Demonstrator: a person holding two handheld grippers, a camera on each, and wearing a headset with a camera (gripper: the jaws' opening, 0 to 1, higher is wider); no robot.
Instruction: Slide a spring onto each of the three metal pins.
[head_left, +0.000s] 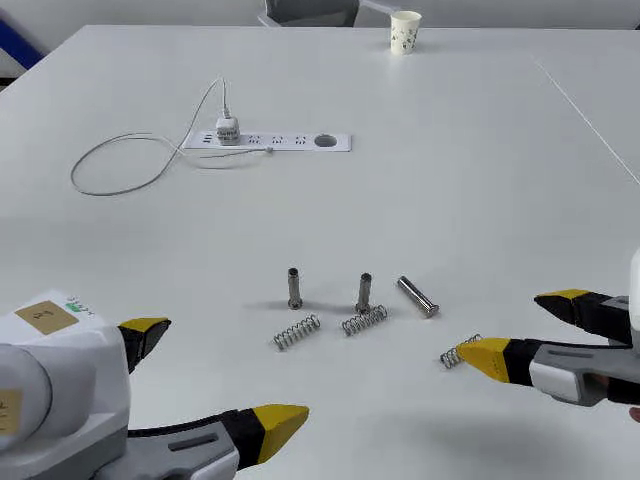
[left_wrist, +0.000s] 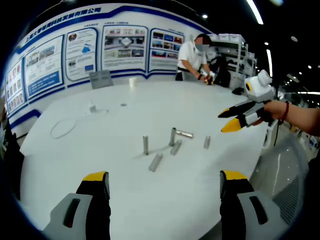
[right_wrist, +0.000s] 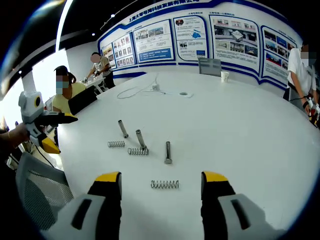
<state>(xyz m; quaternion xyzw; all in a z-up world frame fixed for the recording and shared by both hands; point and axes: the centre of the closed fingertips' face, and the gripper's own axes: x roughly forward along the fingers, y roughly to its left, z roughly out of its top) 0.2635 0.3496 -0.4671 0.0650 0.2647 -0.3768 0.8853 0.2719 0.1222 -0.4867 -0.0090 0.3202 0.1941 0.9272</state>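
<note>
Three springs (head_left: 297, 332) lie beside the pins (head_left: 294, 288), paper cup (head_left: 405, 31) standing well apart

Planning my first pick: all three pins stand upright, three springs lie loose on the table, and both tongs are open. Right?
No. The left pin and middle pin stand upright, but the right pin lies on its side, as the head view shows. The three springs lie loose; left tongs and right tongs are open.
</note>
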